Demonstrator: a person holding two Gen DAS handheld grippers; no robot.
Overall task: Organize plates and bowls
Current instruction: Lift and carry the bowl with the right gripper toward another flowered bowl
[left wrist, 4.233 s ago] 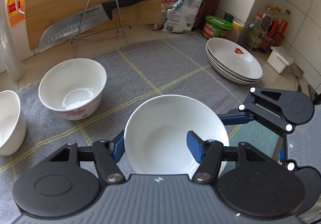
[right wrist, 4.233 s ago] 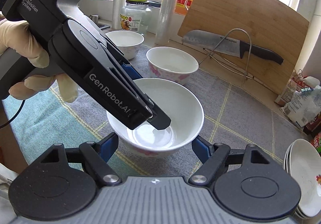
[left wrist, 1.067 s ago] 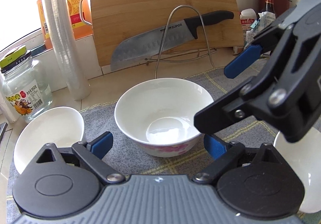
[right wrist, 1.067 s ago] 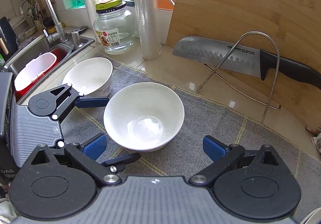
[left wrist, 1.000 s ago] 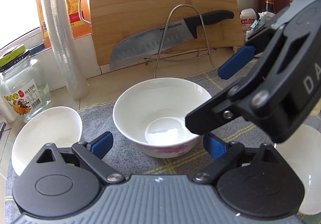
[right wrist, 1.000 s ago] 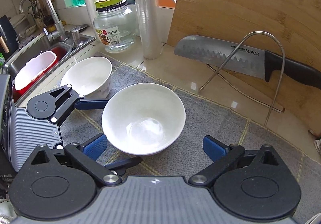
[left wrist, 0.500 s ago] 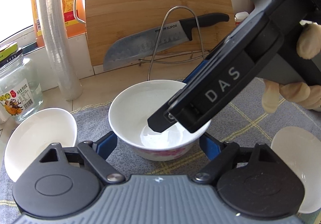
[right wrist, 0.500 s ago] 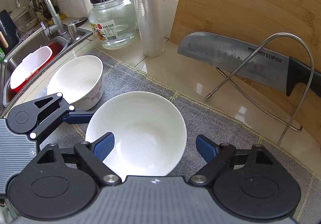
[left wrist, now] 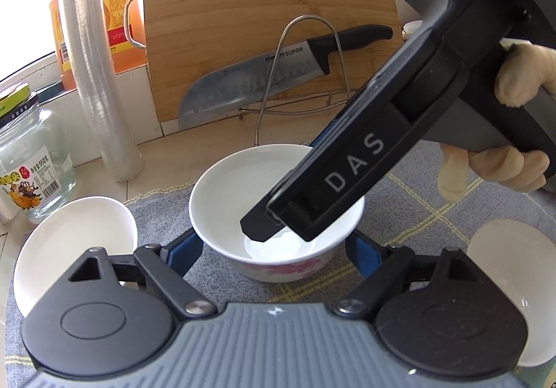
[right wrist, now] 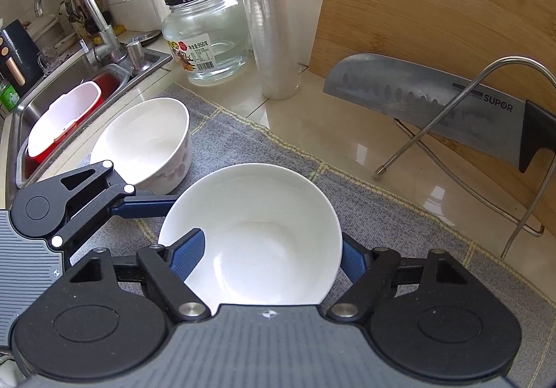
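While the right tongs straddle the middle bowl unclosed, only the left view shows the wide left tongs.

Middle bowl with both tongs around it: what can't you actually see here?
- Right wrist view: the right tongs have one finger inside the middle bowl, one outside; whether the pads touch it is unclear.
- Left wrist view: their body hides the outer finger and much of the bowl.
- Left wrist view: the left tongs' housing and the frame edge cut off the bowl on the right.
- Jar label's print: too small.
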